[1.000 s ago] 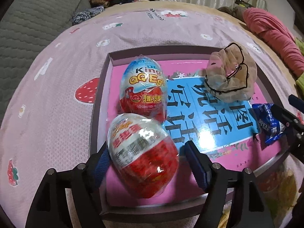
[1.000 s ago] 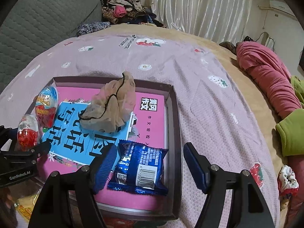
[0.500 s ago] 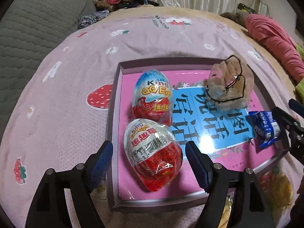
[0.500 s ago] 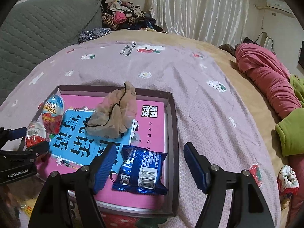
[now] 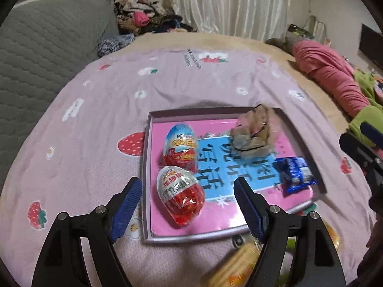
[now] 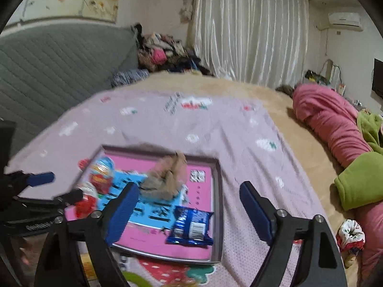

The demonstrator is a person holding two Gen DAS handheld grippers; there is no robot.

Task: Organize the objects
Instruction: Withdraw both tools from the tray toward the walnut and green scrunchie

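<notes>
Pink strawberry-print bedding [image 5: 95, 143] carries a shallow tray [image 5: 146, 167] lined with a pink book, and the sorted things lie inside it: two wrapped chocolate eggs, a beige hair net [image 5: 253, 134] and a blue snack packet [image 6: 191, 227]. Both the left gripper [image 5: 186, 203] and the right gripper [image 6: 189, 210] hang above the tray with fingers spread wide and nothing between them. Any next pick, probably from the yellow packaging [image 5: 239, 263] below the tray, wants a centred, level approach. Only "Kinder" lettering on the upper egg [image 5: 182, 146] is partly legible; the nearer egg [image 5: 179, 193] stays blurred.
</notes>
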